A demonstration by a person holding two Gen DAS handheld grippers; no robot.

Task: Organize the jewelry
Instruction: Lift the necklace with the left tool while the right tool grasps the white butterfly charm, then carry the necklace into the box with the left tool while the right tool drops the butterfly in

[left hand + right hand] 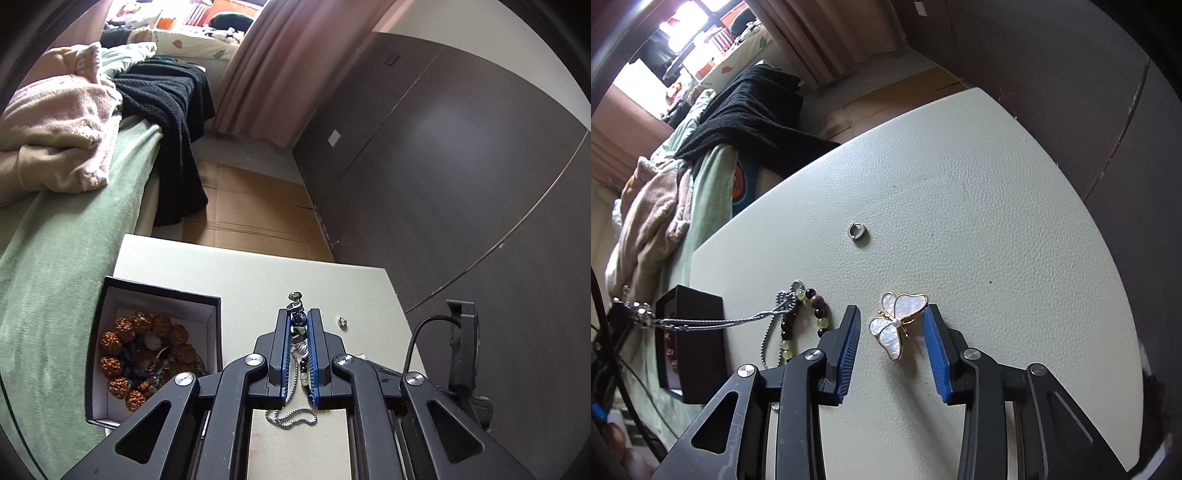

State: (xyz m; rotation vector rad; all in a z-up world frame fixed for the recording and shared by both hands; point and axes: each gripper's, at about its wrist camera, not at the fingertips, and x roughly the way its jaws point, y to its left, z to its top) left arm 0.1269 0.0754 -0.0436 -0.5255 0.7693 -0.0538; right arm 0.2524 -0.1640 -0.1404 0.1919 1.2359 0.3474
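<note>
My left gripper [298,314] is shut on a silver chain necklace [297,326]; its charm pokes out past the fingertips and loose chain hangs below onto the white table [236,273]. To its left stands a black box [107,295] holding a brown bead bracelet [147,354]. In the right wrist view the same chain [713,325] stretches taut from the left edge to a green and dark bead bracelet [812,317]. My right gripper [892,310] points down with a white butterfly brooch [897,325] between its blue pads. The left pad stands clear of the wing, so it is open.
A small silver ring [857,232] lies on the table [997,184] beyond the brooch, also visible as the ring [342,321] right of my left fingers. A bed with green cover [55,258] and heaped clothes borders the left. A dark wall panel [461,166] is right.
</note>
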